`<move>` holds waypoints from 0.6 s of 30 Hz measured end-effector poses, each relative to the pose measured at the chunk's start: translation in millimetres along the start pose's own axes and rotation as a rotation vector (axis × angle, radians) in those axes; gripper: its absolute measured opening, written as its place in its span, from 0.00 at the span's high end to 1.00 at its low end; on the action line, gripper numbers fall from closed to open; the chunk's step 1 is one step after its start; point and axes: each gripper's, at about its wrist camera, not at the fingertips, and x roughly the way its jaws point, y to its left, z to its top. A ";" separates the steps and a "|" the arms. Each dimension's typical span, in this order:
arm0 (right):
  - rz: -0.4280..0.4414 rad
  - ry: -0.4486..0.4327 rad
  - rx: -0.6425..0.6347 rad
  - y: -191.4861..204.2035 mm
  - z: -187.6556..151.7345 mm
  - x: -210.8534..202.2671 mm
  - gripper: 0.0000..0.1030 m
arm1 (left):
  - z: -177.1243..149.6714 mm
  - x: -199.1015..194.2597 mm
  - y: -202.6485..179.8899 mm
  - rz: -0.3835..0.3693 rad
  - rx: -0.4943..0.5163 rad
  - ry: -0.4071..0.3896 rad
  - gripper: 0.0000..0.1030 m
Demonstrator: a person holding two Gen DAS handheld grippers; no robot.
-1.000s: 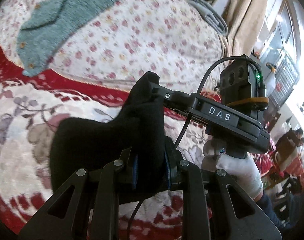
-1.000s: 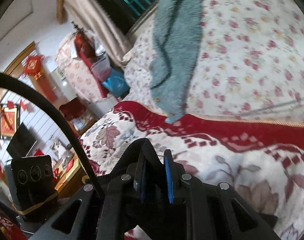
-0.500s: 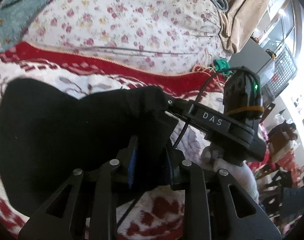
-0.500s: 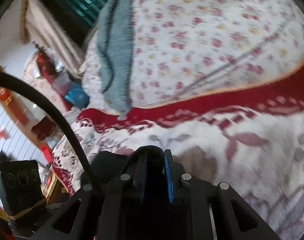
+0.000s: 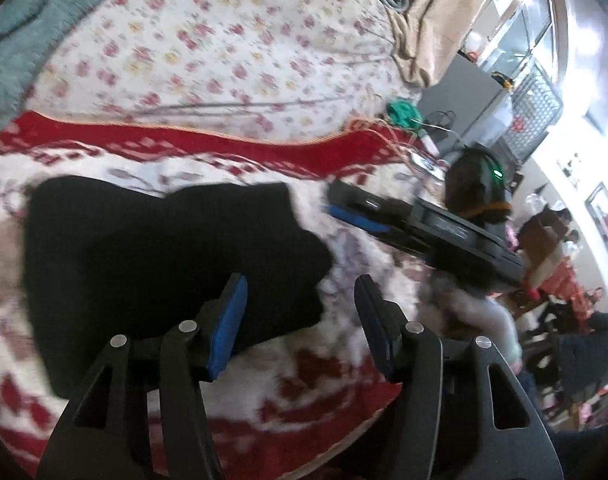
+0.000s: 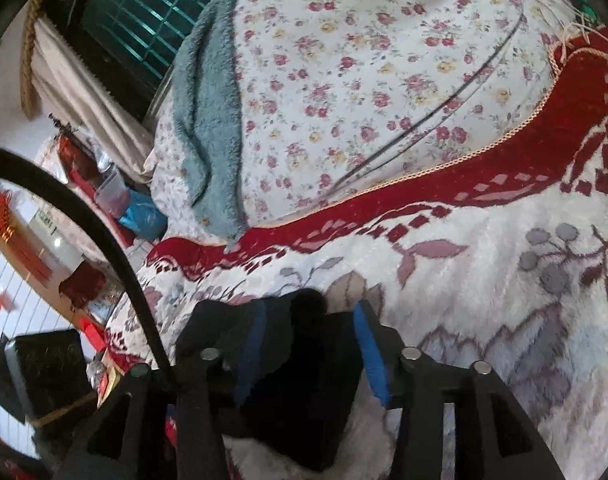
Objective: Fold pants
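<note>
Both my tools just opened: left tool and right tool released; black pants dropped folded on blanket, at 10 o'clock of left tool.

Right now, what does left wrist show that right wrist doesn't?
Left wrist only: the right gripper from the side, open and clear of the black pants, a gloved hand under it, and a green object at the bed edge. Right wrist only: a barred window, and pants fabric between the right gripper's open jaws. Both: pants, red-bordered blanket, floral quilt, teal towel.
</note>
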 end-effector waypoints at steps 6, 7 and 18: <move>0.017 0.063 -0.020 15.3 -15.6 6.6 0.51 | 2.6 -36.3 42.4 0.127 -0.030 -0.052 0.44; 0.014 0.074 -0.025 16.5 -17.5 10.4 0.51 | 3.1 -39.6 51.2 0.156 -0.043 -0.060 0.44; -0.031 0.146 -0.025 14.6 -22.0 55.9 0.50 | 10.0 -20.2 95.2 0.304 -0.076 -0.048 0.44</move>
